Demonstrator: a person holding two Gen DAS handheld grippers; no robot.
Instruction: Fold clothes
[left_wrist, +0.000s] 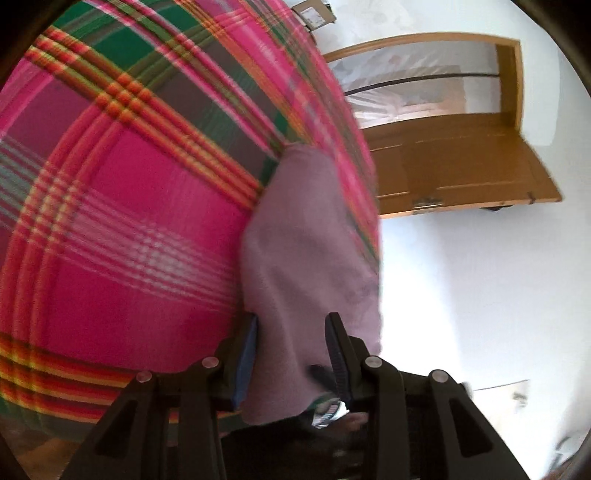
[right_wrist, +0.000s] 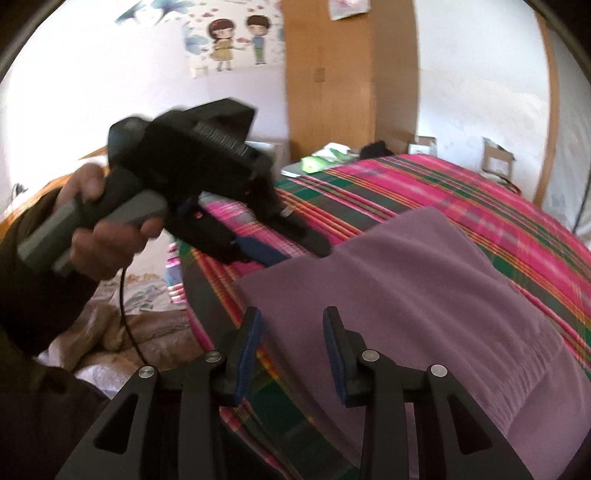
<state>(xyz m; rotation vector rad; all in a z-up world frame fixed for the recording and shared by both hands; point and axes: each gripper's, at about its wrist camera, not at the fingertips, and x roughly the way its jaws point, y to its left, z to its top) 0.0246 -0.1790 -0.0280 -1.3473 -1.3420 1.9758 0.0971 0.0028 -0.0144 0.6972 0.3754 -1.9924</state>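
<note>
Landmark = plaid bedspread (right_wrist: 461, 192), pink/green/orange checks, covers the bed.

Purple garment (right_wrist: 406, 295): lies flat on the bedspread at its near edge, folded into a rough rectangle. In left wrist view the same garment (left_wrist: 306, 251) runs as a strip along the bedspread's edge, right next to the drop to the white floor.

L gripper (left_wrist: 291, 350): jaws apart, garment fabric sits between them, but pads don't visibly press it, gap on both sides. So open w/ cloth in the gap, no grip confirmed. From right wrist view the L gripper (right_wrist: 295, 243) is over the bedspread at the garment's far-left corner, tips at/near the cloth edge; contact unclear due to blur. Person's hand (right_wrist: 99, 229) wraps its handle, dark sleeve, cable hanging off it.

R gripper (right_wrist: 291, 350): jaws apart, nothing between pads. Hovers above the garment's near-left corner where it meets the bedspread edge; not touching as far as I can see.

Containers: cardboard boxes (right_wrist: 496, 157) beyond the bedspread's far side by the wall, flaps open, contents not visible. One more open box (right_wrist: 421, 144) left of them, same, can't tell what's in it.

Other: green item (right_wrist: 317, 162) past the bedspread's far-left end. Crumpled beige bedding (right_wrist: 140, 332) piled left of the bedspread, lower down. Wooden door (left_wrist: 461, 162) past the bedspread's edge in left wrist view.
</note>
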